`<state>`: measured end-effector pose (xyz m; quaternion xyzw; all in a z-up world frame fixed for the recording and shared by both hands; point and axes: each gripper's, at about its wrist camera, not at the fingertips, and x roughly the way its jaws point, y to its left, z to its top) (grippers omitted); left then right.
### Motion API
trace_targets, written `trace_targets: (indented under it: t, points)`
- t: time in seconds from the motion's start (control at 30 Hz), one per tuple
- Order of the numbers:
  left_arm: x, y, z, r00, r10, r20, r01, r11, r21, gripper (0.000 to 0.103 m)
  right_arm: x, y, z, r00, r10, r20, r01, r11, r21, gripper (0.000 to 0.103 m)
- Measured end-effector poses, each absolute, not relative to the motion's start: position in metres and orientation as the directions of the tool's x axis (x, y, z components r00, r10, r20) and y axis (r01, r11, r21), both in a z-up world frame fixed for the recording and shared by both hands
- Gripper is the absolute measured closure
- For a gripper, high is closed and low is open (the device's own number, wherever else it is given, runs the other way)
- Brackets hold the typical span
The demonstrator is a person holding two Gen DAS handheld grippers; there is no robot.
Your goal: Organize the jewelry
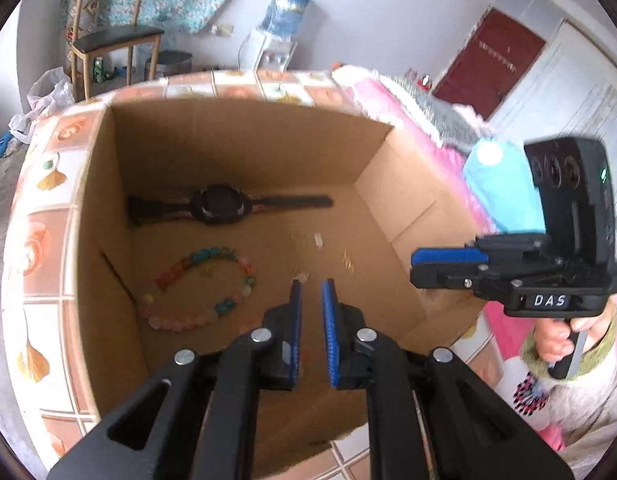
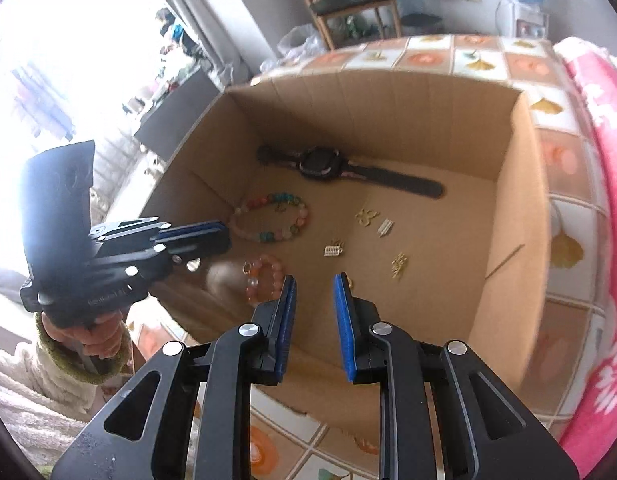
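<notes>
Grippers hang over the open cardboard box (image 2: 512, 184). The left gripper (image 1: 311, 282) points down into it, pads nearly together, gripping nothing. The right gripper (image 2: 314, 278) is released, pads apart, above the near wall. Inside, the black watch (image 2: 320, 164) lies along the far wall, the coloured bead bracelet (image 2: 268, 218) toward the left wall, and a pink bracelet (image 2: 264, 276) near the front.

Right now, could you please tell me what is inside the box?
The box holds a watch, a multicoloured bracelet, a pink bracelet and small gold pieces. The near floor is hidden by the right gripper.
</notes>
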<state>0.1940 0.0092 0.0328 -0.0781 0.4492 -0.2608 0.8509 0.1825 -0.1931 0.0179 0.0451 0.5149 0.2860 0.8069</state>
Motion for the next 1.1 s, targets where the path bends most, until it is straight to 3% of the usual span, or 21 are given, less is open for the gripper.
trace_targets:
  t: [0.1, 0.27, 0.53, 0.67, 0.8, 1.1]
  points:
    - [0.188, 0.018, 0.050, 0.512, -0.521, -0.683, 0.373, 0.851, -0.371, 0.093, 0.174, -0.203, 0.028, 0.349, 0.528, -0.775, -0.400, 0.831, 0.386, 0.075]
    - [0.170, 0.027, 0.073, 0.573, -0.522, -0.632, 0.369, 0.853, -0.369, 0.075, 0.151, -0.211, 0.041, 0.444, 0.509, -0.738, -0.374, 0.853, 0.364, 0.061]
    - [0.118, 0.022, 0.093, 0.650, -0.452, -0.611, 0.362, 0.891, -0.274, 0.023, 0.095, -0.214, 0.053, 0.593, 0.463, -0.658, -0.320, 0.886, 0.335, 0.035]
    - [0.092, 0.019, 0.095, 0.713, -0.381, -0.588, 0.324, 0.924, -0.204, 0.007, 0.076, -0.208, 0.048, 0.620, 0.408, -0.670, -0.276, 0.913, 0.301, 0.027]
    - [0.075, 0.014, 0.092, 0.762, -0.296, -0.577, 0.283, 0.952, -0.115, 0.005, 0.067, -0.200, 0.038, 0.627, 0.326, -0.708, -0.227, 0.945, 0.235, 0.020]
    - [0.059, 0.003, 0.086, 0.802, -0.131, -0.582, 0.148, 0.989, -0.019, 0.005, 0.058, -0.197, 0.030, 0.660, 0.203, -0.723, -0.121, 0.979, 0.164, 0.014]
